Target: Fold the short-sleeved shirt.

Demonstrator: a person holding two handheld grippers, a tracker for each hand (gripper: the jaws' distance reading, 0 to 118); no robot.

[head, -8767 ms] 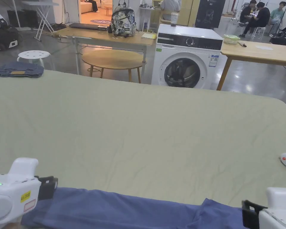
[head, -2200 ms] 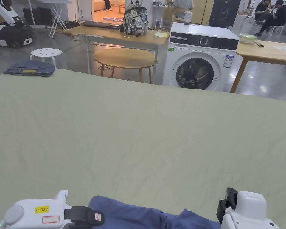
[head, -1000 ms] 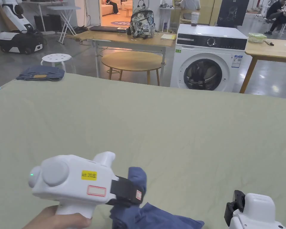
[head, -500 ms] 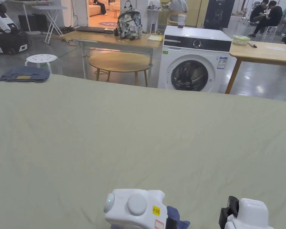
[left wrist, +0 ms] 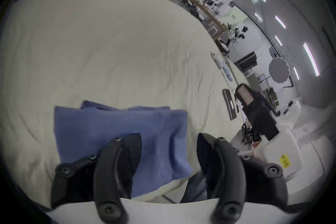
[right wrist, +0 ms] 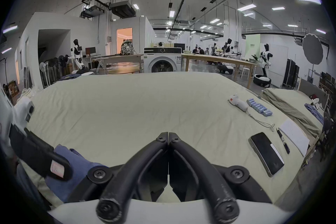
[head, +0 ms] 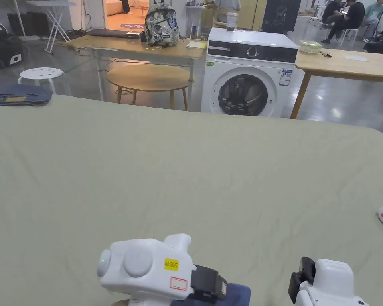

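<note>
Two grippers work at the near edge of the green-covered table (head: 186, 167). Left gripper (left wrist: 169, 151) – jaws spread apart, gripping nothing – hangs just above the blue shirt (left wrist: 116, 128), which lies folded into a compact stack. Right gripper (right wrist: 168, 138) sits beside the shirt, jaws pressed together, empty. A phone (right wrist: 266, 152) lies well to the right.

Shirt (left wrist: 116, 129) went from a long strip spread along the near edge of the bed (head: 186, 167) to a compact folded stack. Left gripper (left wrist: 169, 138) swept in from far left, lifted one end across toward the right, now over the stack with jaws apart. Right gripper (right wrist: 168, 135) moved inward from far right, jaws together, off the cloth.
</note>
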